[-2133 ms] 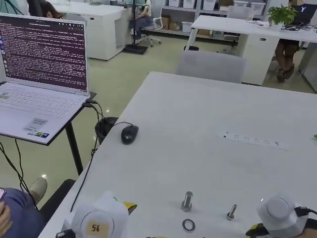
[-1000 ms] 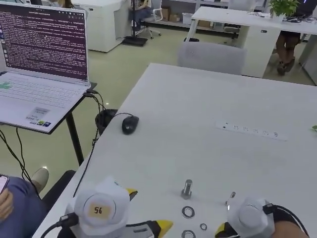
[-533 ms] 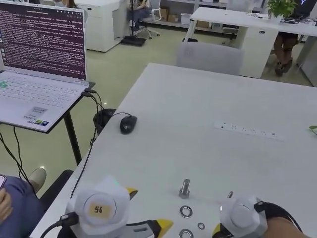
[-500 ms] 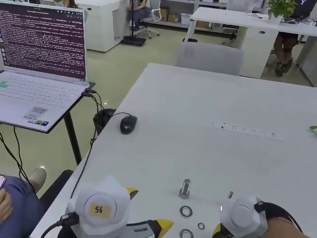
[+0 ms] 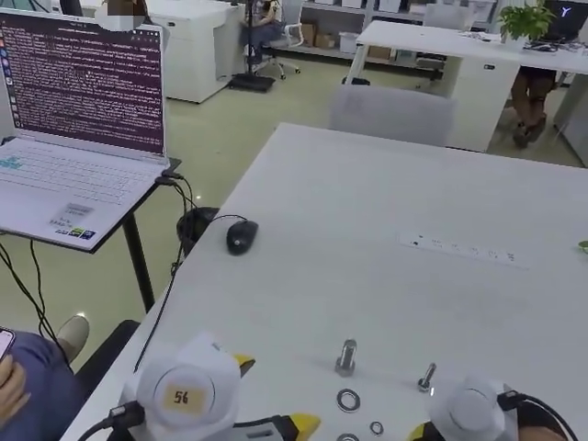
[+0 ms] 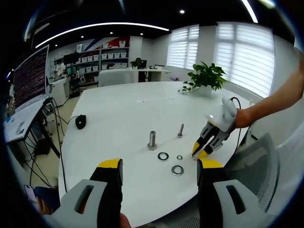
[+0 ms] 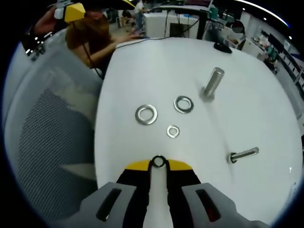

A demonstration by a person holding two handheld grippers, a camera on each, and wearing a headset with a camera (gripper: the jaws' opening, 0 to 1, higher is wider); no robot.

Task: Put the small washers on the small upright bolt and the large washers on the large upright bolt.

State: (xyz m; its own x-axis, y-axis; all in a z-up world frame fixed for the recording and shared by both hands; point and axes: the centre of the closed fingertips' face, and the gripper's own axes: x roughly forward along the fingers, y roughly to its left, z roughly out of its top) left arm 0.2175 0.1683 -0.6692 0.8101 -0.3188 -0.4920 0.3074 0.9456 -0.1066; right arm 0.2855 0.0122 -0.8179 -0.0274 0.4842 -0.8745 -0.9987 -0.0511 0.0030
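Note:
The large bolt (image 5: pixel 346 356) and the small bolt (image 5: pixel 427 377) stand upright on the white table (image 5: pixel 386 211). In front of them lie two large washers (image 7: pixel 146 114) (image 7: pixel 184 104) and one small washer (image 7: pixel 173 131). My right gripper (image 7: pixel 159 164) hovers low over the table just short of the loose small washer, shut on a small washer (image 7: pixel 159 161) held at its yellow tips. It also appears in the left gripper view as the right gripper (image 6: pixel 198 152), right of the washers. My left gripper (image 6: pixel 159 166) is open and empty, held back from the large bolt (image 6: pixel 152 140).
A black mouse (image 5: pixel 241 236) with its cable lies at the table's left edge. A white power strip (image 5: pixel 464 251) is further back. An open laptop (image 5: pixel 78 129) stands on a side stand to the left. A grey chair (image 5: pixel 390 115) is at the far edge.
The head camera has tilted a little. My right gripper has drawn slightly to the right, so the small bolt now shows fully. The left gripper has kept its place.

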